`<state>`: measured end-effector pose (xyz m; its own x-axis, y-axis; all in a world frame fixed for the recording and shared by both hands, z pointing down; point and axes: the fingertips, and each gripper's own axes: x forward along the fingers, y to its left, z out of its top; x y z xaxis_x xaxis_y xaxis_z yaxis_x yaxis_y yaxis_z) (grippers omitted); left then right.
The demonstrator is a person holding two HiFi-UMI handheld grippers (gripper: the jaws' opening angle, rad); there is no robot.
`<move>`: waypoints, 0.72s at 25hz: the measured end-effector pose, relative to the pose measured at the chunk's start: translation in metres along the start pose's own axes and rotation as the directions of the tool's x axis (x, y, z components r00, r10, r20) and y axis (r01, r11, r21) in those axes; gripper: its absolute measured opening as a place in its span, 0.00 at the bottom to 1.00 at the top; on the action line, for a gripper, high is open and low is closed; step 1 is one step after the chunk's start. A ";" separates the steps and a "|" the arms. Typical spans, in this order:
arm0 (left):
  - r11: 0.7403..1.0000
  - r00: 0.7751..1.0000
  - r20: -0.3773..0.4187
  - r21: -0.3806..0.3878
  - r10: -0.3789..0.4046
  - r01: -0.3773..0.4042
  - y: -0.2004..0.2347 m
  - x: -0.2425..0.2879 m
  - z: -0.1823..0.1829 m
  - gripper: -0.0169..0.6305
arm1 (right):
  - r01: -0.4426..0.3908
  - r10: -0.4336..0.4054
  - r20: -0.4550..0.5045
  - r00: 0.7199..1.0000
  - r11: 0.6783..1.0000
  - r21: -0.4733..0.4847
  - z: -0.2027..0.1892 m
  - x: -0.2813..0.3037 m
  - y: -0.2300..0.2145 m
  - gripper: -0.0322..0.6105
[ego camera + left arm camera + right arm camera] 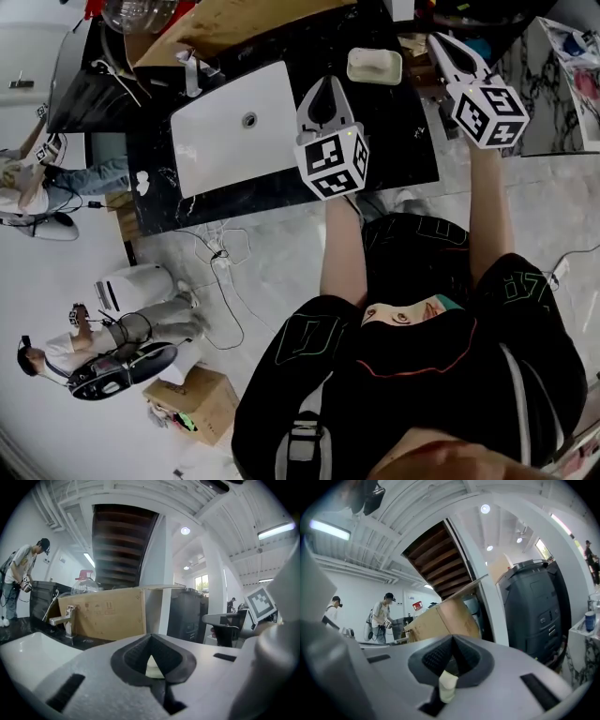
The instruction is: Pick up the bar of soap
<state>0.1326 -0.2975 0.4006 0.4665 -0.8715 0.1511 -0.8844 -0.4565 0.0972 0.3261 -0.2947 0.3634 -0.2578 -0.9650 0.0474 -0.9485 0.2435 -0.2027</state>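
**A:** Head view tells most of it. The bar of soap (374,65) lies on the black countertop (398,131) in the upper middle of the frame, just right of the white sink basin (220,141). Nothing touches it.

**B:** So no part of the pick-up is done?

**A:** I'd judge not. The left gripper (329,84) hangs below the soap in the frame, over the basin's right edge, with its tips aimed roughly towards the soap but apart from it. The right gripper (437,42) sits to the soap's right, near it, also without contact.

**B:** And the jaws?

**A:** Both pairs are pressed together. In the left gripper view the two halves meet along the seam with nothing caught between them. The right gripper view shows the same, apart from a small pale tab (446,685) at the seam. It may be tape on a pad, but it is too small to be sure.

**B:** What's left, then?

**A:** Everything. One gripper has to spread its jaws, come in around the bar, close on it and lift it off the counter. The right one looks closer.
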 end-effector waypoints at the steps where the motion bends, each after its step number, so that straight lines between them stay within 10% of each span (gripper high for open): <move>1: 1.000 1.000 -0.013 -0.006 0.010 -0.010 0.004 0.000 -0.007 0.04 | -0.012 0.012 -0.013 1.000 1.000 0.000 -0.005 0.006 0.001 0.06; 9: 0.995 0.997 -0.050 -0.080 0.058 -0.061 0.032 -0.001 -0.034 0.04 | -0.133 0.123 -0.128 0.984 0.989 -0.071 -0.030 0.047 0.021 0.06; 18: 0.989 0.997 -0.035 -0.134 0.063 -0.067 0.044 0.018 -0.032 0.04 | -0.320 0.199 -0.373 0.906 0.900 -0.295 -0.061 0.084 0.042 0.06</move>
<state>0.1025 -0.3280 0.4391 0.4102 -0.8917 0.1913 -0.9036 -0.3690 0.2175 0.2536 -0.3594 0.4182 -0.4913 -0.7896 0.3676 -0.8259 0.5563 0.0912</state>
